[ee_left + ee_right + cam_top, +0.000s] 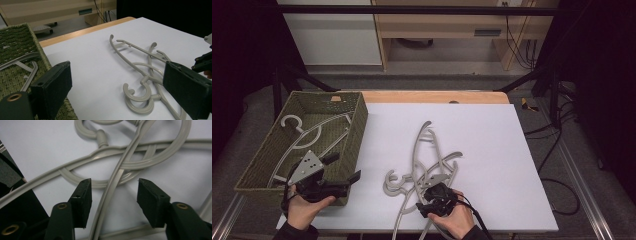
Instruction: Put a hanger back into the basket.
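Note:
Several grey plastic hangers [427, 165] lie tangled on the white board, near its front edge. My right gripper [428, 192] is down over the tangle. In the right gripper view its jaws [113, 187] stand astride one thin hanger arm [117, 173], with a gap on each side, so it is open. My left gripper [346, 166] hovers open by the front right corner of the woven green basket [354, 135], holding nothing. From the left gripper view its wide jaws [117, 75] frame the hanger pile [140, 67]. One more grey hanger [307, 132] lies inside the basket.
The basket [15, 42] stands at the board's left edge. A bare strip of wooden table [437, 96] shows behind the white board [492, 145]. Black frame bars and cables run along the right side. The right gripper [203, 62] shows at the edge of the left gripper view.

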Demonstrator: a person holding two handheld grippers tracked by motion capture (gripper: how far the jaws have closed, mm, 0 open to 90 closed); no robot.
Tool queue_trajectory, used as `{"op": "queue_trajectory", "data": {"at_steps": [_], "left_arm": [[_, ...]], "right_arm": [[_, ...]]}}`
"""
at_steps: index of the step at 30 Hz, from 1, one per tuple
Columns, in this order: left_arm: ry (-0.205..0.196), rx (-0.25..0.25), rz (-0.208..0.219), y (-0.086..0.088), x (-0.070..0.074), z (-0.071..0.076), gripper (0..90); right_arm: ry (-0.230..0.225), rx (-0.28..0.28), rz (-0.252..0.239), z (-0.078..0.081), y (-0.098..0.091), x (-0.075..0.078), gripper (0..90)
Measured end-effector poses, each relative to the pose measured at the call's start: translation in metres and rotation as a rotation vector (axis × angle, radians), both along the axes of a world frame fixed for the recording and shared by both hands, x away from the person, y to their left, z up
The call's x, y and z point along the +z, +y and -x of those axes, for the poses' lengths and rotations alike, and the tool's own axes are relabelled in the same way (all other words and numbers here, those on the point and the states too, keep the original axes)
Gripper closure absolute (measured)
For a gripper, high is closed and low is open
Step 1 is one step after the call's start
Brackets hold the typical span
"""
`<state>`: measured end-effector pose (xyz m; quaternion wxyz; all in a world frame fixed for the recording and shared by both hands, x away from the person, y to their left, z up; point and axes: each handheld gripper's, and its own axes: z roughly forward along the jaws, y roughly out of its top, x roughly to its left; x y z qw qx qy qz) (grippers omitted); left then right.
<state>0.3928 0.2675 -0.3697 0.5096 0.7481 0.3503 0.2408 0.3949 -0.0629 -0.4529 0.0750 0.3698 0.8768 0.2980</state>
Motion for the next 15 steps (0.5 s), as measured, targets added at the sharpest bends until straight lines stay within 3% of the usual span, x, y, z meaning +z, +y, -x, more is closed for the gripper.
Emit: {"op": "queue_trajectory", "data": {"at_steps": [7, 11, 15], "left_arm": [[-0.001, 0.001, 0.002, 0.0005, 0.0004, 0.0003, 8.4], [0.0, 0.0, -0.003, 0.0, -0.0001, 0.0, 8.4], [-0.001, 0.002, -0.001, 0.0004, 0.0003, 0.0002, 8.5]], "right_arm": [[0.042, 0.028, 0.013, 0.0006, 0.0033, -0.0072, 58.8], [0.06, 0.046, 0.012, -0.0004, 0.0018, -0.0077, 70.4], [0.077, 0.043, 0.012, -0.0018, -0.0019, -0.0075, 73.9]]}}
